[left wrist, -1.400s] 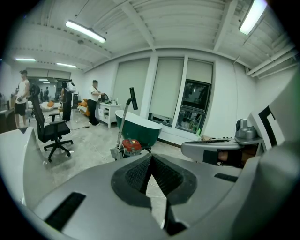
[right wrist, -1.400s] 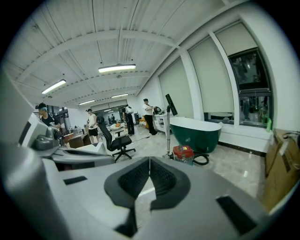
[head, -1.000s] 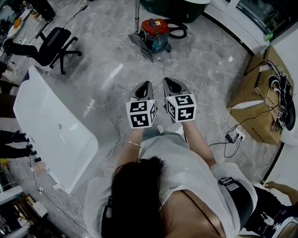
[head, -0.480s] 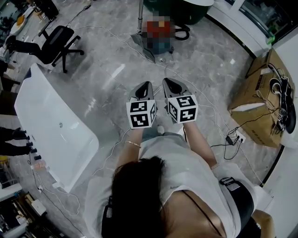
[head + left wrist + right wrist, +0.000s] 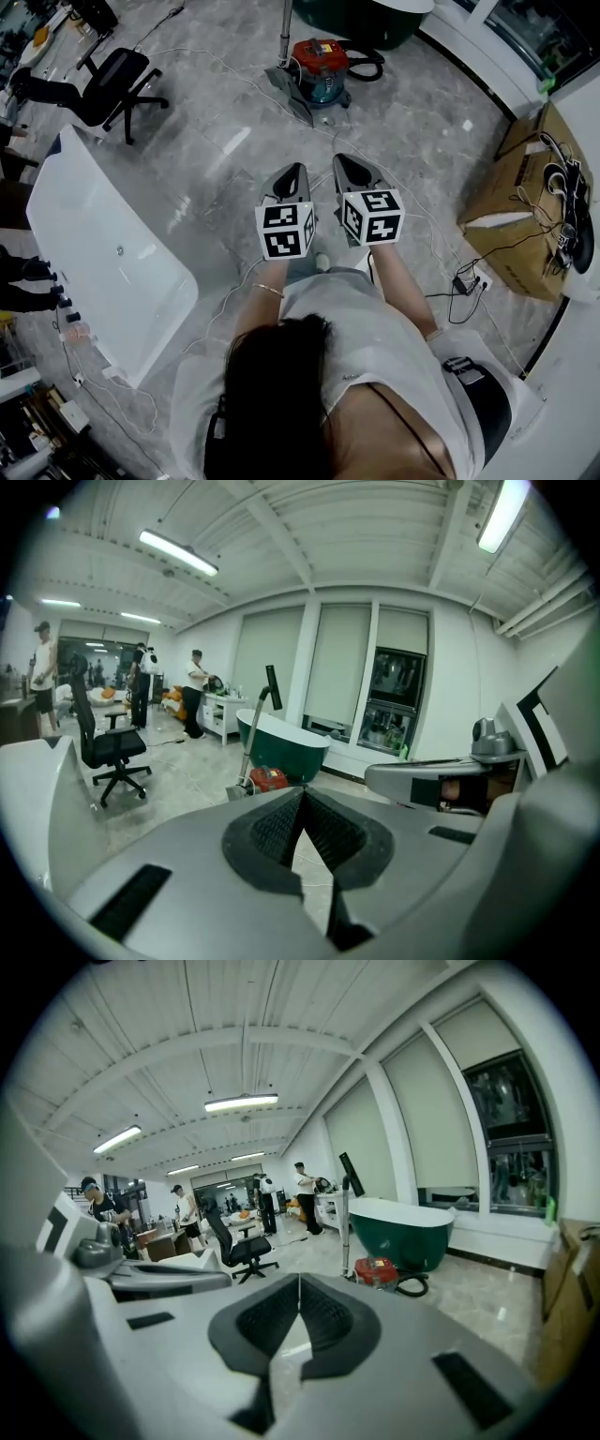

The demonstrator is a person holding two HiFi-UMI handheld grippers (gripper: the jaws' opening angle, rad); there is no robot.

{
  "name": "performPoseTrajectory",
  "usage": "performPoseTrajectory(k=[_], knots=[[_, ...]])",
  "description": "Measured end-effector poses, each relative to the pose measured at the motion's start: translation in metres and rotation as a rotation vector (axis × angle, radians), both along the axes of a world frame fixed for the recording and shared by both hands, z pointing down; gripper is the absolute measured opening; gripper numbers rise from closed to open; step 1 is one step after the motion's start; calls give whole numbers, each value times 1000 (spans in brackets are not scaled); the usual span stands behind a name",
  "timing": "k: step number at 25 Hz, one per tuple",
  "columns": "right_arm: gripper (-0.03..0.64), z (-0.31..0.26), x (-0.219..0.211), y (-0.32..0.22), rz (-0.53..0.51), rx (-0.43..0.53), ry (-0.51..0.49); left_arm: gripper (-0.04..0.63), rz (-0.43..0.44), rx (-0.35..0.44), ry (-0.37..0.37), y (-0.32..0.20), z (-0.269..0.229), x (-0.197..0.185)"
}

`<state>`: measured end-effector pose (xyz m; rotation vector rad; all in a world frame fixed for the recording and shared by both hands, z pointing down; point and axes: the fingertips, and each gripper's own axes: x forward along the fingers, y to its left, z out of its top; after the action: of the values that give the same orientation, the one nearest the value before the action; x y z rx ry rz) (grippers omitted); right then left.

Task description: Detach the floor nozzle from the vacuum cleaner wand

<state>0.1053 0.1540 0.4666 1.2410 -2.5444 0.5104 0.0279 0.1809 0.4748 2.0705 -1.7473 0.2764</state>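
A red and teal canister vacuum cleaner (image 5: 317,66) stands on the grey floor at the top of the head view. Its metal wand (image 5: 284,28) rises upright, with the grey floor nozzle (image 5: 287,92) at its foot, just left of the canister. The vacuum (image 5: 269,778) (image 5: 377,1270) is small and far off in both gripper views. My left gripper (image 5: 290,175) and right gripper (image 5: 347,167) are side by side in front of me, well short of the vacuum. Both are shut with nothing between the jaws.
A white bathtub (image 5: 108,253) lies at my left. A dark green bathtub (image 5: 366,21) stands behind the vacuum. A black office chair (image 5: 111,86) is at upper left. Cardboard boxes (image 5: 520,202) with cables stand at right. A white cable (image 5: 422,220) runs across the floor. People stand far off.
My right gripper has shifted slightly to the right in the head view. The left gripper and the vacuum look unchanged.
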Motion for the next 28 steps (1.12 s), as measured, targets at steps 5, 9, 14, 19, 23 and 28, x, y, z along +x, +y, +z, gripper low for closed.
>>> performPoseTrajectory(k=[5,9,14,19,23,28], knots=[[15,-7,-5,-12,17,-14,-64,3,-25,2,10,-13,1,-9],[15,0,-8,-27,40,-32,-30,3,-54,18,11,-28,-4,-17],[15,10,-6,-46,71,-62,-30,3,-53,13,14,-49,-2,-21],[15,12,-17,-66,62,-39,5,3,-57,-14,26,-69,7,-33],[15,13,-25,-85,43,-4,53,3,-58,-34,20,-90,14,-39],[15,21,-40,-116,46,-19,51,3,-45,-33,19,-120,18,-49]])
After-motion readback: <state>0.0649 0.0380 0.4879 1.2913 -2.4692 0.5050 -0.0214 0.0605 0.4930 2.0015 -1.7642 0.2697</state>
